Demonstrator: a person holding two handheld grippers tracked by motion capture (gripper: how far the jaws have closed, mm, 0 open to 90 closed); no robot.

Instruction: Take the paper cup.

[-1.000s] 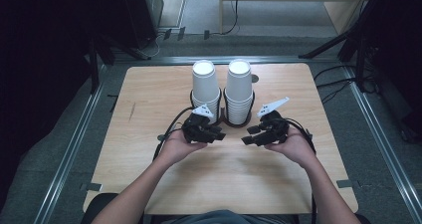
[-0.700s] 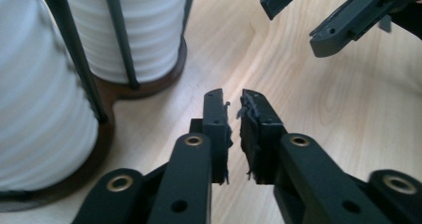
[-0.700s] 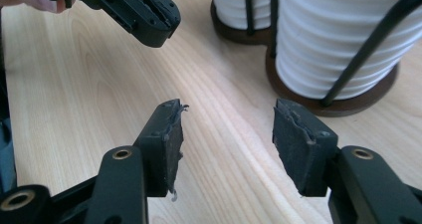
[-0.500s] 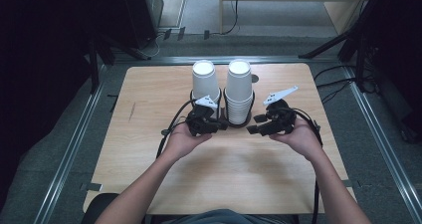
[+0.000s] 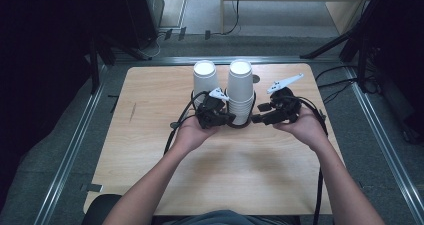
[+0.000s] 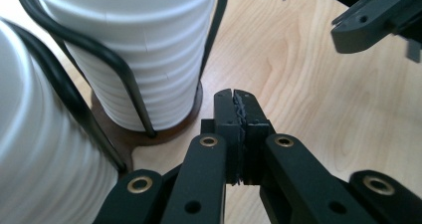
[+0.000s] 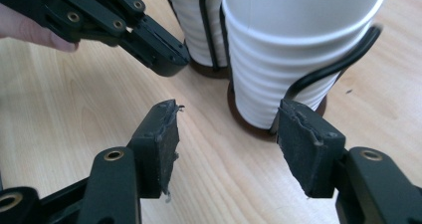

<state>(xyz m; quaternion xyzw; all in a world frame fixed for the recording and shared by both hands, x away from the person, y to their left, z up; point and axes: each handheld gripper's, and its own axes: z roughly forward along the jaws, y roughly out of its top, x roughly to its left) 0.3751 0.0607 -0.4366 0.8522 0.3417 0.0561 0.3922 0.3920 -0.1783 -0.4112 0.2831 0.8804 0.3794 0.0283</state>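
Observation:
Two stacks of white paper cups stand in a black wire holder (image 5: pixel 248 124) at the table's far middle: a left stack (image 5: pixel 205 78) and a taller right stack (image 5: pixel 240 87). My left gripper (image 5: pixel 230 118) lies just in front of them, pointing right at the holder's base. It is shut with nothing in it, its pads (image 6: pixel 234 98) pressed together beside the stack (image 6: pixel 149 59). My right gripper (image 5: pixel 256 119) points left from the other side. It is open and its jaws have just been opening. The gap (image 7: pixel 226 124) between them holds nothing, and its right pad is close to the stack (image 7: pixel 293 59).
The wooden table (image 5: pixel 150 135) has bare room on the left, the right and the near side. Black cables (image 5: pixel 176 125) trail from both grippers. The left gripper's tip (image 7: pixel 159 52) hovers close above the right gripper's left jaw. A metal frame (image 5: pixel 70 150) borders the table.
Both hands have lifted and moved toward the cup stacks. The left jaws have closed together. The right jaws have opened wider.

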